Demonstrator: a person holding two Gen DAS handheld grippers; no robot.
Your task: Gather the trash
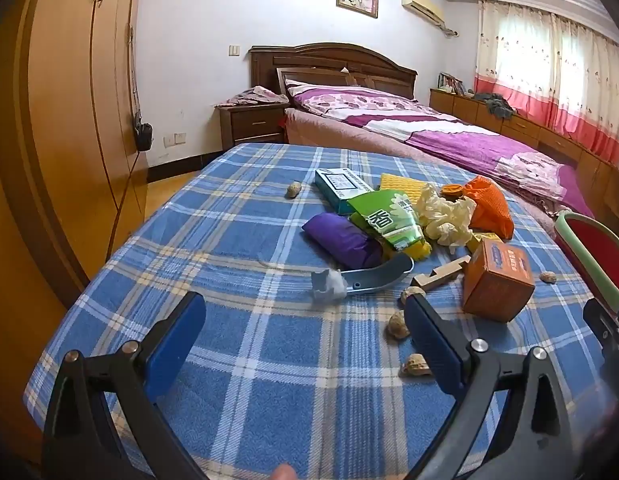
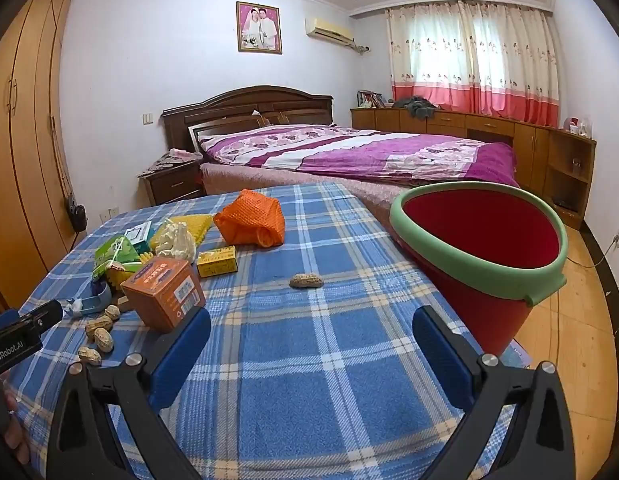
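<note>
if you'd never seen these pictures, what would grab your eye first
Probably the litter pile heaped on the blue plaid cloth: boxes, wrappers, an orange mesh bag and scattered peanuts. Next, the red bucket with a green rim tilted at the cloth's right edge, empty as far as shown. Behind is a purple bed.

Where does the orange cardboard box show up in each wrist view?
Left wrist view: the orange box sits right of centre on the plaid blanket, just beyond the gripper's right finger.
Right wrist view: the same box sits lower left, just beyond the gripper's left finger.
Shared landmark: the orange mesh bag lies behind the box in both.
</note>
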